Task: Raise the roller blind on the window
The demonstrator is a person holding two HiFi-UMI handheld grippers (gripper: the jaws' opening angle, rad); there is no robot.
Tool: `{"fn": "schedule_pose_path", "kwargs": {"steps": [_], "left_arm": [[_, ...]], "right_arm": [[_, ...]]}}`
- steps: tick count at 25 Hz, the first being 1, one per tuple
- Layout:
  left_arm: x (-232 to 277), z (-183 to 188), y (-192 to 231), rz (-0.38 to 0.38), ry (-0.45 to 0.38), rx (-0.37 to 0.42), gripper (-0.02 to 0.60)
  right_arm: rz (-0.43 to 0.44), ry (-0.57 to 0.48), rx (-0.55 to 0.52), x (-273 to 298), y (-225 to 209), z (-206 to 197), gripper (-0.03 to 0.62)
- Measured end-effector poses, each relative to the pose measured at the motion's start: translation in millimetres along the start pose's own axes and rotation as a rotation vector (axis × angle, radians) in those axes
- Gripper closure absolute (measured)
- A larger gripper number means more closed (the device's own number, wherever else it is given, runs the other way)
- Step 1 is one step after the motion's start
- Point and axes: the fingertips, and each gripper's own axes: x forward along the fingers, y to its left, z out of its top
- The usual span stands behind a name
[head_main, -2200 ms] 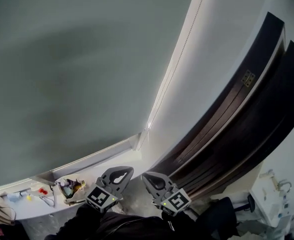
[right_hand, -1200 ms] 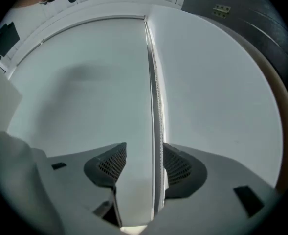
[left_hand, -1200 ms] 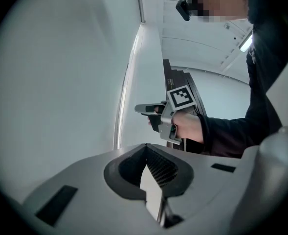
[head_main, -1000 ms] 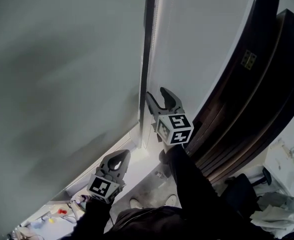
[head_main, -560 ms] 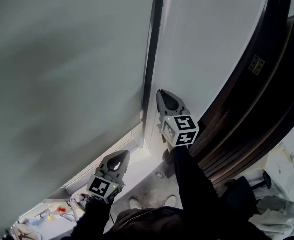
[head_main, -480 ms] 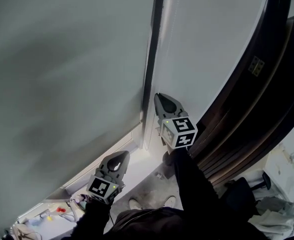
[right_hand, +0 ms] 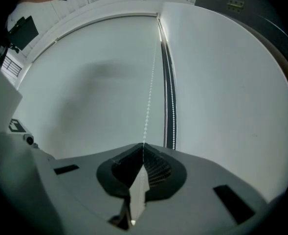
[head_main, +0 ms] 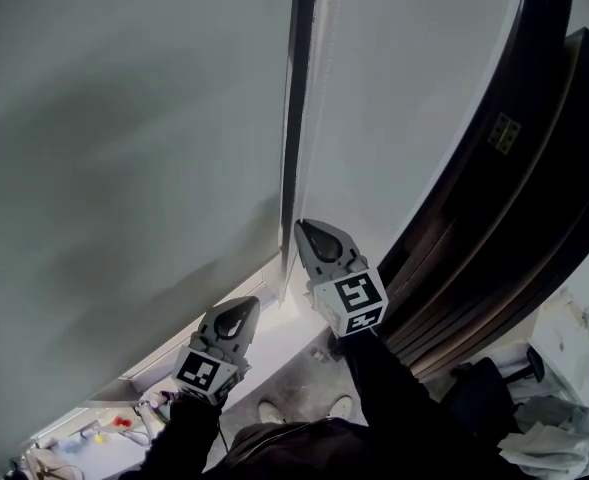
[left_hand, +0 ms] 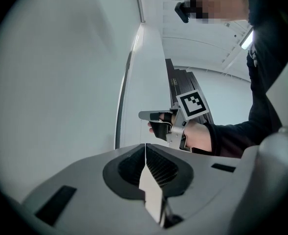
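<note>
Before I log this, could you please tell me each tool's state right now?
Left tool: closed, empty.
Right tool: closed on the bead chain.

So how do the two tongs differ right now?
The right tongs are higher up, by the roller blind, and clamp its bead chain. The left tongs sit lower and hold nothing. Both are shut, and each carries a marker cube.
</note>
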Motion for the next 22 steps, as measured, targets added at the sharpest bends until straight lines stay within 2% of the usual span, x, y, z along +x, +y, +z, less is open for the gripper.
{"fn": "schedule_pose_path", "kwargs": {"steps": [7,13,17,22], "left_arm": [[19.4,3.6,-12.9,-0.022,0.002,0.007,0.584],[36.0,0.9,-30.4,-0.046,0.016,0.013,0.578],[48.0,-1.2,-39.1,-0.075,0.029,0.052,0.517],[65.7,19.8,-41.4,-0.081,0.015,0.019,0.469]], "right_arm": [[0.063,0.045,0.051,-21.2,8.7,-22.5,0.586],[0.120,0.193,0.088,-37.5,24.7,-101.1,0.586],[0.159,0.250,0.110,-53.0,41.0,-141.7,0.586],[0.214,0.252,0.127,-64.9,54.9,-145.1,0.586]]}}
